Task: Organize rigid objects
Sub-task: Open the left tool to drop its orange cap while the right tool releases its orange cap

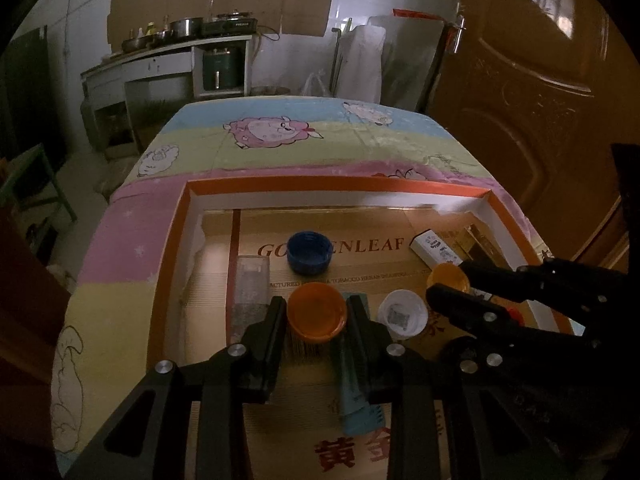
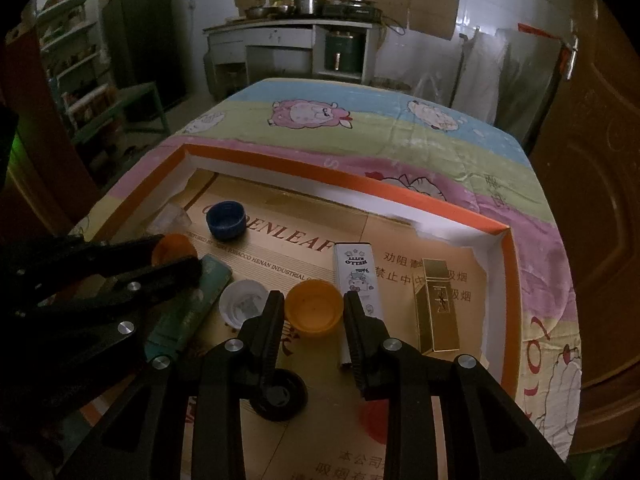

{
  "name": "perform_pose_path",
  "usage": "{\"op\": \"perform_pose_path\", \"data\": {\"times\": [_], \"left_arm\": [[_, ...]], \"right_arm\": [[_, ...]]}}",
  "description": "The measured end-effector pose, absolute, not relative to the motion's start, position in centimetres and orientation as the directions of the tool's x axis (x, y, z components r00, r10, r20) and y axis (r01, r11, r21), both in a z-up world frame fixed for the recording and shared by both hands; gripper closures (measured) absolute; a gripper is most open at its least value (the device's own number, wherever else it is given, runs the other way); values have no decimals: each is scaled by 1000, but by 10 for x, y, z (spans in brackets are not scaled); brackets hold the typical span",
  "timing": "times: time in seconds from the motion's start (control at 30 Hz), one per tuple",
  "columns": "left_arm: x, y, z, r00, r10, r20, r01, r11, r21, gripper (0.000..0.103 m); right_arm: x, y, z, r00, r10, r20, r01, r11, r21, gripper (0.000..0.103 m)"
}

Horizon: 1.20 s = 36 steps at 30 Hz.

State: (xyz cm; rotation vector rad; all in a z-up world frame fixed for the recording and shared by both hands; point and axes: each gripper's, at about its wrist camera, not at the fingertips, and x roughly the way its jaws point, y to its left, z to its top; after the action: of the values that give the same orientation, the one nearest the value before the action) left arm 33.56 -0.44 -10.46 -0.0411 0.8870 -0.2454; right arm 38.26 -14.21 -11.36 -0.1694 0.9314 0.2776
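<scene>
Rigid objects are seen scattered loose inside the orange-rimmed tray (image 1: 176, 240), and the sorting is judged barely begun. An orange cap (image 1: 317, 311) is pinched between the jaws of the left gripper (image 1: 318, 320), near the tray's front edge. A yellow-orange cap (image 2: 314, 307) is clamped by the right gripper (image 2: 314, 312), also toward the tray's front; whether either cap is lifted off the tray floor cannot be told. Untouched inside the tray: a blue cap (image 1: 310, 252) toward the far wall, a white cap (image 1: 402, 314) between the two held caps, a clear plastic case (image 1: 250, 292) by the tray's left wall, a teal tube (image 2: 188, 308), a white carton (image 2: 358, 276) and a gold box (image 2: 436, 304) near the right wall. No grouping is visible yet; most pieces are judged still to be placed
</scene>
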Motion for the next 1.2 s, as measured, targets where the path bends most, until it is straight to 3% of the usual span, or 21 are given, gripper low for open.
{"op": "perform_pose_path", "data": {"times": [0.53, 1.2], "left_arm": [[338, -3, -105, 593, -241, -768, 201, 968, -149, 72], [333, -1, -97, 617, -244, -748, 197, 968, -154, 60]], "right_arm": [[381, -140, -113, 564, 179, -806, -322, 946, -15, 72], [373, -144, -106, 586, 181, -790, -309, 951, -11, 65]]}}
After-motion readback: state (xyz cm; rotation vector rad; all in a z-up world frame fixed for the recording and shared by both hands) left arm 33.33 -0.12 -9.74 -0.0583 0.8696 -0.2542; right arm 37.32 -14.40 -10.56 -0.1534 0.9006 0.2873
